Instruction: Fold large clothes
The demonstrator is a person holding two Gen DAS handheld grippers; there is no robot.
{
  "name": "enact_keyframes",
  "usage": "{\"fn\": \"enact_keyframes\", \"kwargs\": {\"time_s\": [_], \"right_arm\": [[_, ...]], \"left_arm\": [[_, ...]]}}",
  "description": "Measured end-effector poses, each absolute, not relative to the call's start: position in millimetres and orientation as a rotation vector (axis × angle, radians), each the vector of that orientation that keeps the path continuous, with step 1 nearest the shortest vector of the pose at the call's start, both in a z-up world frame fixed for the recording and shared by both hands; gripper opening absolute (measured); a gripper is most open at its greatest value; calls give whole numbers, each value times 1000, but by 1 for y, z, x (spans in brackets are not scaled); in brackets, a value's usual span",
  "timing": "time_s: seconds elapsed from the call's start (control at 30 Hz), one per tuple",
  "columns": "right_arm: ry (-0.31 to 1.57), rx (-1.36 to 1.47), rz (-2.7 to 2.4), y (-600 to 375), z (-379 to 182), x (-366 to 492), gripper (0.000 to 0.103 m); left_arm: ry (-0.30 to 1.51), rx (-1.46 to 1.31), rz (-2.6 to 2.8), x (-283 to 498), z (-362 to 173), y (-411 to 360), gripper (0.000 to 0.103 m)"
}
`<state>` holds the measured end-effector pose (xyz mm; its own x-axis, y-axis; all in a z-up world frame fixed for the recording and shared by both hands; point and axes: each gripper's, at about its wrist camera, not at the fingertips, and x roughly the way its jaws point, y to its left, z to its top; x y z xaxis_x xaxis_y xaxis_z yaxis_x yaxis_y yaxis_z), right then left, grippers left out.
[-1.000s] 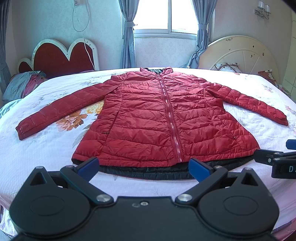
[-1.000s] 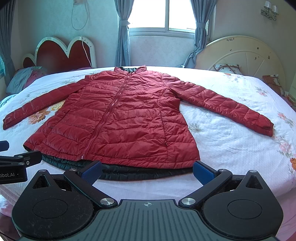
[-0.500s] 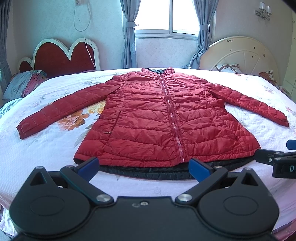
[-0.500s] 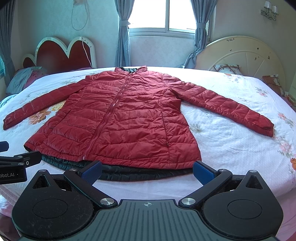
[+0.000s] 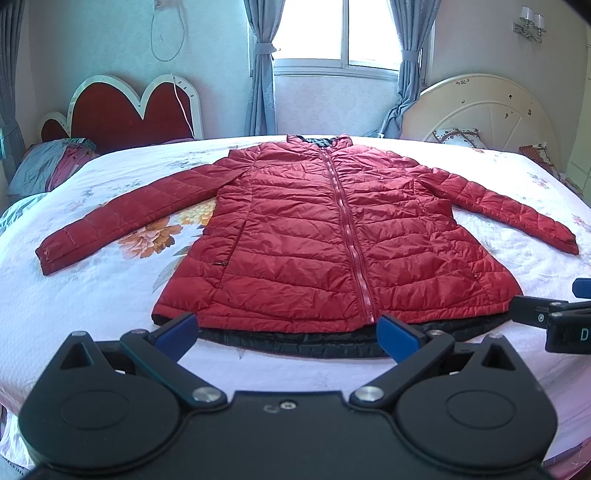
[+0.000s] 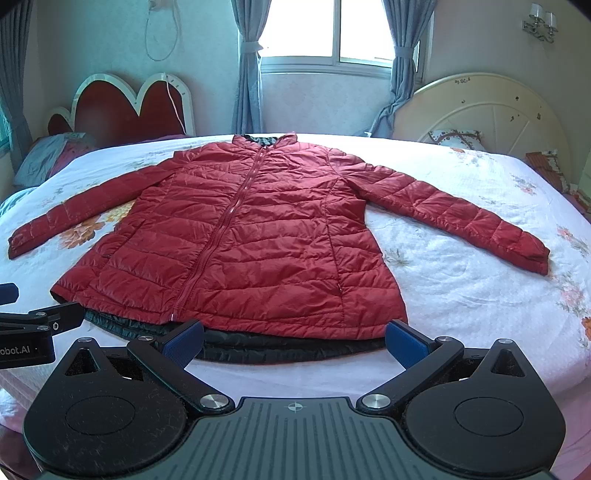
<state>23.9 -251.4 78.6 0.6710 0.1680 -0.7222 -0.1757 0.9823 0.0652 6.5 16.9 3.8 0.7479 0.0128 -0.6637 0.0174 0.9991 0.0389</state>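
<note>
A red quilted jacket [image 5: 332, 240] [image 6: 236, 251] lies flat and zipped on the bed, collar toward the window, both sleeves spread out to the sides. Its black lining shows as a strip along the near hem [image 5: 295, 341]. My left gripper [image 5: 286, 330] hovers open just before the hem, near the zip's lower end. My right gripper [image 6: 295, 338] is open too, in front of the hem's right part. Nothing sits between either pair of blue pads. Each gripper shows at the other view's edge: the right one [image 5: 554, 317], the left one [image 6: 33, 325].
The bed [image 5: 92, 295] has a white floral sheet. A red heart-shaped headboard [image 5: 129, 110] and a pillow [image 5: 48, 166] are at far left, a cream round headboard [image 5: 480, 110] at far right. A curtained window [image 5: 340, 33] is behind.
Both views drifted slightly; the jacket sits a little further right in each frame than a second ago. Both grippers remain open and apart from the hem.
</note>
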Motion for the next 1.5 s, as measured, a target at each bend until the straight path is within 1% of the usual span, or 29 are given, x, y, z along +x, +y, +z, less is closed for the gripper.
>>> {"fn": "enact_keyframes", "kwargs": {"time_s": [0.6, 0.87, 0.97, 1.03, 1.1, 1.2, 1.5], "right_arm": [[809, -2, 176, -250, 76, 34, 103], [776, 68, 77, -278, 73, 79, 103], [764, 94, 46, -288, 70, 96, 103], [751, 121, 21, -295, 68, 108, 103], [733, 160, -2, -304, 66, 121, 103], [698, 221, -59, -322, 65, 137, 103], [665, 371, -239, -397, 53, 170, 103]], "left_arm": [[720, 60, -17, 15, 3, 18, 103], [706, 32, -87, 63, 1, 22, 103], [725, -41, -116, 84, -2, 28, 103], [697, -54, -108, 96, -3, 29, 103], [668, -27, -107, 109, -2, 29, 103], [689, 34, -129, 133, -1, 25, 103], [738, 35, -219, 195, -16, 11, 103]]}}
